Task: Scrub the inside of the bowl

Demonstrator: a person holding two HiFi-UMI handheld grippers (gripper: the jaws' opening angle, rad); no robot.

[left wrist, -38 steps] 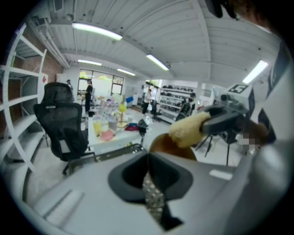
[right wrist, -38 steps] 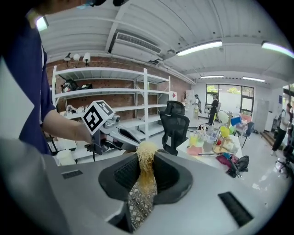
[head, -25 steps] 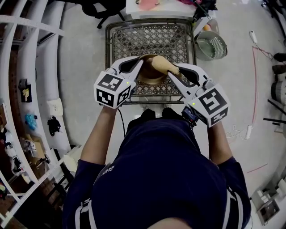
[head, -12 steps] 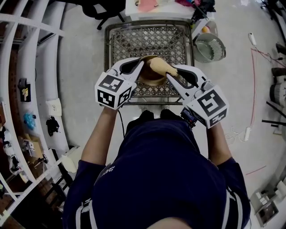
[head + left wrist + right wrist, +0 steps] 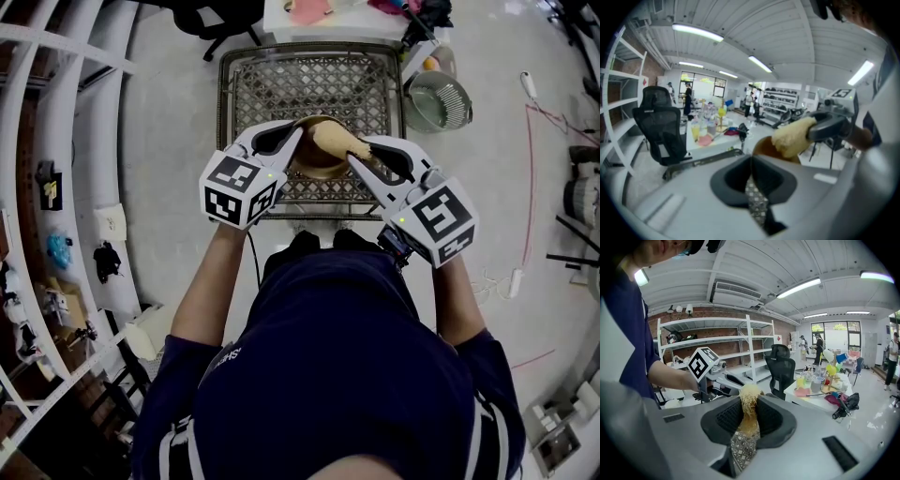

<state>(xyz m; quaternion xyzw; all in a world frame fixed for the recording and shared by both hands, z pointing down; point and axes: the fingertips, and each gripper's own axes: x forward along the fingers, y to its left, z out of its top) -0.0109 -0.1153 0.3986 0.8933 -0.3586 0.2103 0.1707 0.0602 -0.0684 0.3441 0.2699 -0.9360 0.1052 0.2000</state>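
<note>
Pinching the rim of the round glossy brown bowl (image 5: 317, 161), left gripper (image 5: 296, 132) jaws near-closed. Right gripper (image 5: 750, 400) clamps the yellow fibrous scrub pad (image 5: 336, 140) inside the bowl, over the diamond-mesh wire bench (image 5: 309, 82).

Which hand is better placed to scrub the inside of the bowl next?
Right: the right tongs pinch the yellow fibrous scrub pad at the brown round bowl, while the left tongs hold its rim.

The sponge (image 5: 339, 141) and left hand-held gripper (image 5: 296, 134) hide much of the bowl (image 5: 318, 164), rim and inside.
</note>
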